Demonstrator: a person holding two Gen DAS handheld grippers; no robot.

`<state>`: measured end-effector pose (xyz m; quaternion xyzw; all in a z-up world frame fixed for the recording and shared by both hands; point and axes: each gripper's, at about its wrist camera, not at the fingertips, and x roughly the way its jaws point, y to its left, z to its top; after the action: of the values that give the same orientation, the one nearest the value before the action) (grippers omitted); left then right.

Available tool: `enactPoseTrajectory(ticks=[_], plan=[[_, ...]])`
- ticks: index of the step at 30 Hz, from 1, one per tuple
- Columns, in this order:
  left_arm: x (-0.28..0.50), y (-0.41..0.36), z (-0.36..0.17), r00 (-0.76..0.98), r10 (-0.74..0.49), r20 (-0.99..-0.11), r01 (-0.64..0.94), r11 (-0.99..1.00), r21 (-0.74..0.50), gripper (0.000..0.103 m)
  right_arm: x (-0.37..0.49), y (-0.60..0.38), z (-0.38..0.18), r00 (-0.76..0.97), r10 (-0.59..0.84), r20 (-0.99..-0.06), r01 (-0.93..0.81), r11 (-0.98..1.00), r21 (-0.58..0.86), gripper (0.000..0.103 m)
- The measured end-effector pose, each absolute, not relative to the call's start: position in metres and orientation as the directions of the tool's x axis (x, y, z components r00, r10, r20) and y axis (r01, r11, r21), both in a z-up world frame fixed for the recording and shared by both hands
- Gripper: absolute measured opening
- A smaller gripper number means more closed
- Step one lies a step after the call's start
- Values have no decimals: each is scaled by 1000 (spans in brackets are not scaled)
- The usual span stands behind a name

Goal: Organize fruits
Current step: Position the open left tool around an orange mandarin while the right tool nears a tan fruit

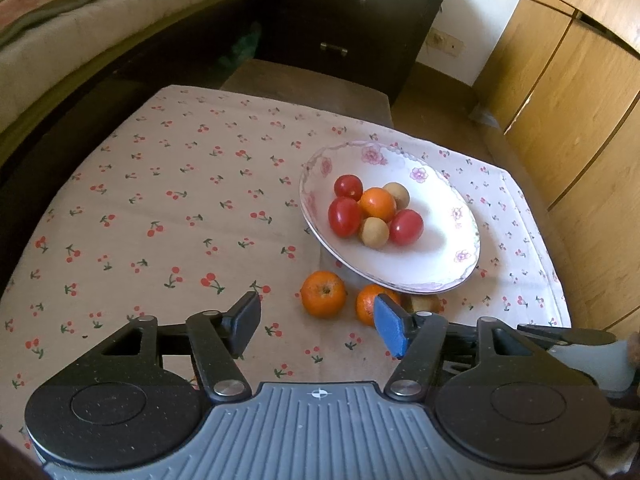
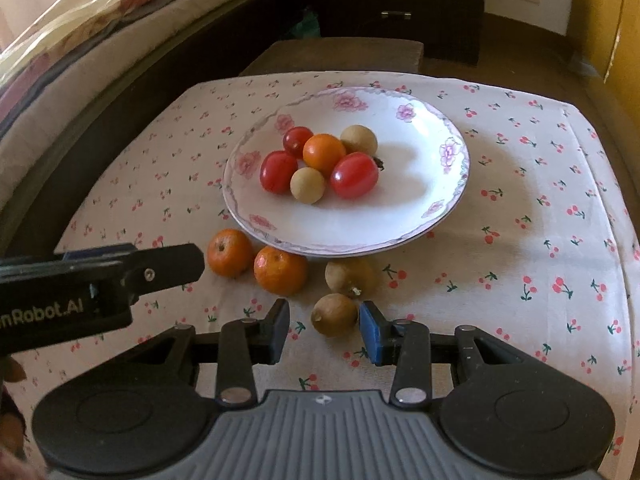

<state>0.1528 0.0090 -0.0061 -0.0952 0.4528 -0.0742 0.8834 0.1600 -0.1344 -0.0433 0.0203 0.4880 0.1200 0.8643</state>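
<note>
Here right gripper (image 2: 324, 330) angled down, fingers (image 2: 277, 332) flanking brown fruit (image 2: 334, 314).

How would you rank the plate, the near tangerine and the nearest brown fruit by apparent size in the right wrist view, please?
1. Plate.
2. Near tangerine.
3. Nearest brown fruit, only slightly smaller-looking; being closer to the camera, it is unsure.

White lettering on the black plastic body of my left gripper (image 2: 102, 280), seen side-on at the near left from my right wrist: it reads "nRobot.AI", and the frame edge cuts off its start. That's the only readable text; on my grey ribbed housings, just small round emblems, no letters.
</note>
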Motion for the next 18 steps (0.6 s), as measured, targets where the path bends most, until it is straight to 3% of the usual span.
enactPoseTrajectory(ticks=[4,13,18], plan=[[157,7,-11,570,-211,-794,47,973,-225,70,158,-140,-40,494,244,-835,-183,967,174,24],[169,1,-24,567,-203,-798,50,976,-213,67,149,-153,-36,494,257,-831,-188,964,186,23],[176,-9,-39,546,-174,-819,55,984,-172,58,146,-156,-32,501,268,-823,-188,962,199,21]])
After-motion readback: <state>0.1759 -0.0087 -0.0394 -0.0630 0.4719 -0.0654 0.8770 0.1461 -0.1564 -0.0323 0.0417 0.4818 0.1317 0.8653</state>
